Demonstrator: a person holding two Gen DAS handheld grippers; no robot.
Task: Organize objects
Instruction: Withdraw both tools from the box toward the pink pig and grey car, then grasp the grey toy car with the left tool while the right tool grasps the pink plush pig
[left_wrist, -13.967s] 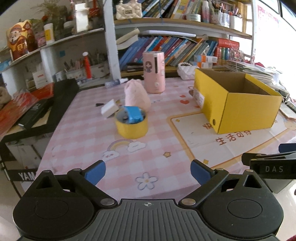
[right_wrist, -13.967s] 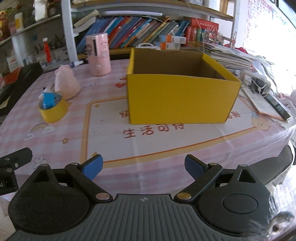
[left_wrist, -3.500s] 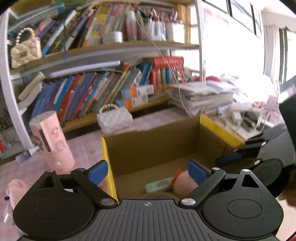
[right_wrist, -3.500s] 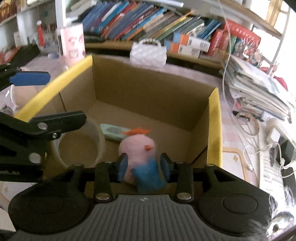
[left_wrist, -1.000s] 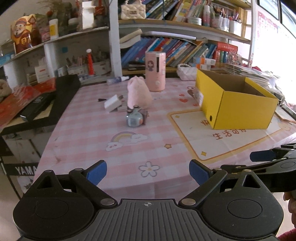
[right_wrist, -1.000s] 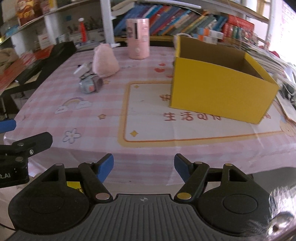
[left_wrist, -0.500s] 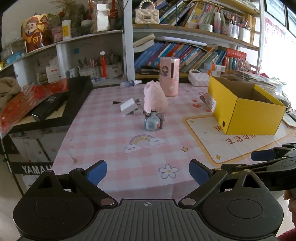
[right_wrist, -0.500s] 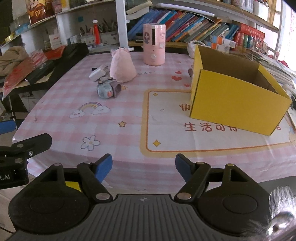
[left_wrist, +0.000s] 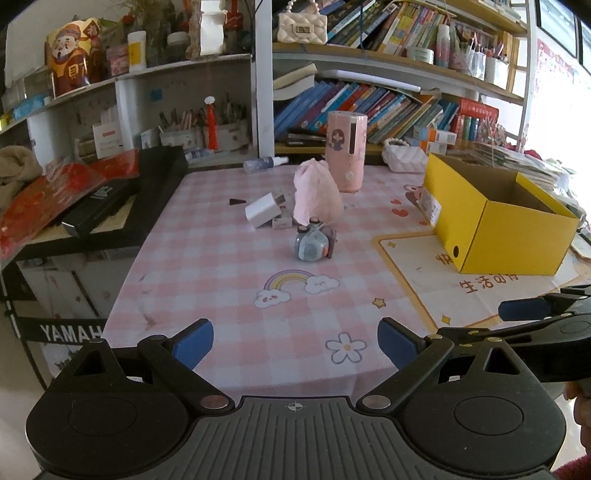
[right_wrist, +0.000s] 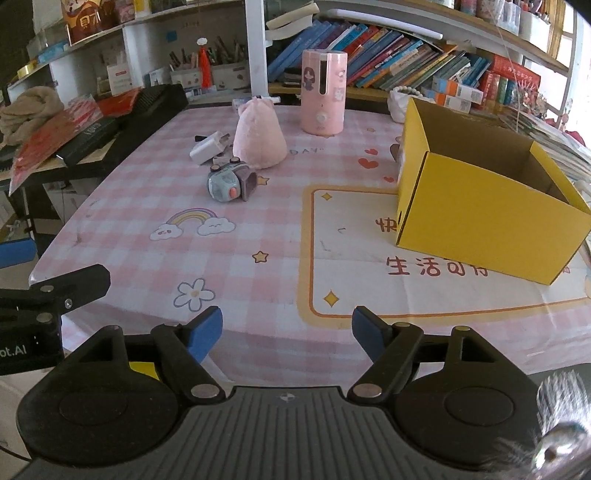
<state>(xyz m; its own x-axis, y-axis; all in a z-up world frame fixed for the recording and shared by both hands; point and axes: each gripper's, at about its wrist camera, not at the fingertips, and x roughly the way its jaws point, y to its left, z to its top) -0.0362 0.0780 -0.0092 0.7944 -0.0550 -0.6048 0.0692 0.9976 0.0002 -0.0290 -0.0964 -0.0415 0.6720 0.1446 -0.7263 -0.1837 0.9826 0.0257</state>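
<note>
Left wrist view: the left gripper (left_wrist: 295, 341) hangs spread wide with nothing between its blue pads, at the near edge of the pink checked tablecloth (left_wrist: 221, 266). The little grey-blue toy (left_wrist: 313, 245) lies on its side well ahead at about 12 o'clock, with the pink plush (left_wrist: 317, 194) right behind it and a white charger (left_wrist: 263, 211) at 11. The yellow box (left_wrist: 517, 229) sits open-topped at 2 o'clock, on the printed mat. The pink cylinder (left_wrist: 345, 151) stands upright at the far edge, bookshelves (left_wrist: 388, 103) behind. The right gripper (left_wrist: 532, 317) pokes in from 3 o'clock, angled down.

Right wrist view: the right gripper (right_wrist: 287, 334) is empty, jaws opening, over the table's near edge. The toy (right_wrist: 229, 182) lies at 11 o'clock, well apart, just in front of the plush (right_wrist: 258, 136). The box (right_wrist: 491, 218) is at 1 to 2 o'clock; I can't see inside it. The left gripper (right_wrist: 48, 291) shows at 9 o'clock.
</note>
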